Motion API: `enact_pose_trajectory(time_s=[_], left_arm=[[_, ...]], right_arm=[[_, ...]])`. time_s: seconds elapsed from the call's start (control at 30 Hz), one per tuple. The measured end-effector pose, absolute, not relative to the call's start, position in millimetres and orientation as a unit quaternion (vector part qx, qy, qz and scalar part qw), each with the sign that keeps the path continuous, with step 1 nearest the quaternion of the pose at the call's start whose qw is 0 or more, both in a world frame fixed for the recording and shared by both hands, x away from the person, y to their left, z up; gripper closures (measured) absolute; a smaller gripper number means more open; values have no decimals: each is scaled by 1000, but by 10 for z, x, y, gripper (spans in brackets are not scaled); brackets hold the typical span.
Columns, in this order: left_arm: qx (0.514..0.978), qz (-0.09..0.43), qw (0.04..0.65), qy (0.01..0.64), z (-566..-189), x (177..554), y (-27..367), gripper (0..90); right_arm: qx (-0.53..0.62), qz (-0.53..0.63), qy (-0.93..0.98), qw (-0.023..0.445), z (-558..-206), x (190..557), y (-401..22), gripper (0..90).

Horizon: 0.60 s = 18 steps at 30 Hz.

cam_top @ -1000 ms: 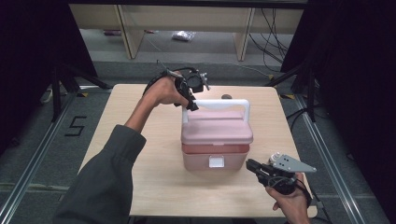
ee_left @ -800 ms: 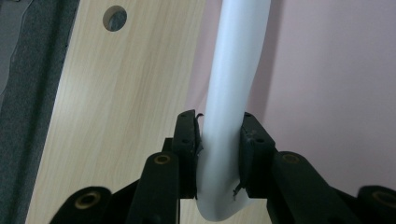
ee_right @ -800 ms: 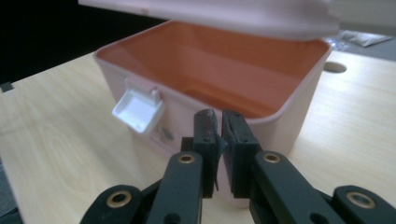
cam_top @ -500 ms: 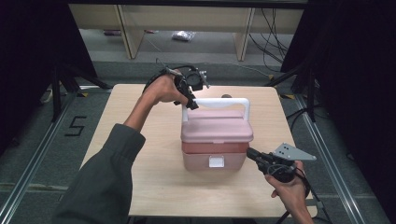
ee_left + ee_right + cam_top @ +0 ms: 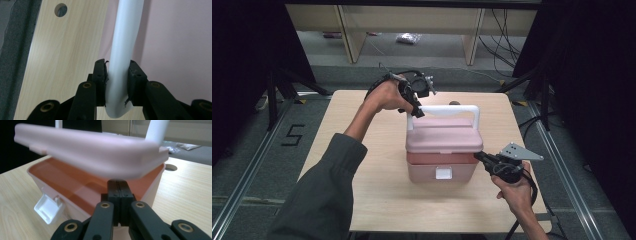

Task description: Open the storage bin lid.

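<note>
High view: I stand at the near edge of a pale wooden table (image 5: 362, 200) with a pink plastic storage box (image 5: 442, 170) sitting near its middle, a small white latch (image 5: 443, 173) on the side facing me. Its pink lid (image 5: 444, 140) is lifted off the base at the front, leaving a dark gap along that edge. My left gripper (image 5: 412, 107) reaches in over the far left corner of the box and is clamped on the white plastic carrying handle (image 5: 447, 109) at its left bend; the handle stands upright above the lid. In the left gripper view my two black jaws press on either side of that white bar (image 5: 122, 50), with the pink lid (image 5: 175, 45) to one side of it and the table's wood (image 5: 62, 55) to the other. My right gripper (image 5: 479, 156) comes from the near right, its tip at the right front corner of the box, at the level of the gap under the lid. In the right gripper view its jaws are pressed flat together with nothing between them, having just finished closing; they sit just below the raised lid's edge (image 5: 100, 157) and in front of the box's rim, where the reddish-brown inside of the base (image 5: 75, 185) shows. The white latch (image 5: 48, 208) hangs loose on the base's front wall.
</note>
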<state>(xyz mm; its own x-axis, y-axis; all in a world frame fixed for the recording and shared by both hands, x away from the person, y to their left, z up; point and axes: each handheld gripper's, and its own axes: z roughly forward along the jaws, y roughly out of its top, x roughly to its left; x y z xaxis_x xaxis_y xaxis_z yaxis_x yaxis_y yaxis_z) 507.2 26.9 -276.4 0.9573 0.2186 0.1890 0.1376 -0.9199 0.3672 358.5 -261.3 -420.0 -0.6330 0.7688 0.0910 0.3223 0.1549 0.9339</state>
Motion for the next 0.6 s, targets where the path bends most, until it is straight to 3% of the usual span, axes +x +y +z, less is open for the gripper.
enact_pose_trajectory(time_s=[0.2, 0.3, 0.47, 0.6], left_arm=[[972, 113, 182, 99, -2781, 5060, 277, 717], [969, 114, 188, 114, -2784, 5071, 297, 698], [960, 140, 196, 143, -2756, 5044, 345, 547], [937, 153, 251, 186, -2634, 4963, 452, 464]], right_arm=[[371, 536, 726, 220, -4169, 3600, -2611, 900], [377, 533, 731, 200, -4152, 3578, -2607, 900], [355, 534, 732, 231, -4130, 3616, -2633, 900], [377, 538, 725, 205, -4118, 3584, -2615, 900]])
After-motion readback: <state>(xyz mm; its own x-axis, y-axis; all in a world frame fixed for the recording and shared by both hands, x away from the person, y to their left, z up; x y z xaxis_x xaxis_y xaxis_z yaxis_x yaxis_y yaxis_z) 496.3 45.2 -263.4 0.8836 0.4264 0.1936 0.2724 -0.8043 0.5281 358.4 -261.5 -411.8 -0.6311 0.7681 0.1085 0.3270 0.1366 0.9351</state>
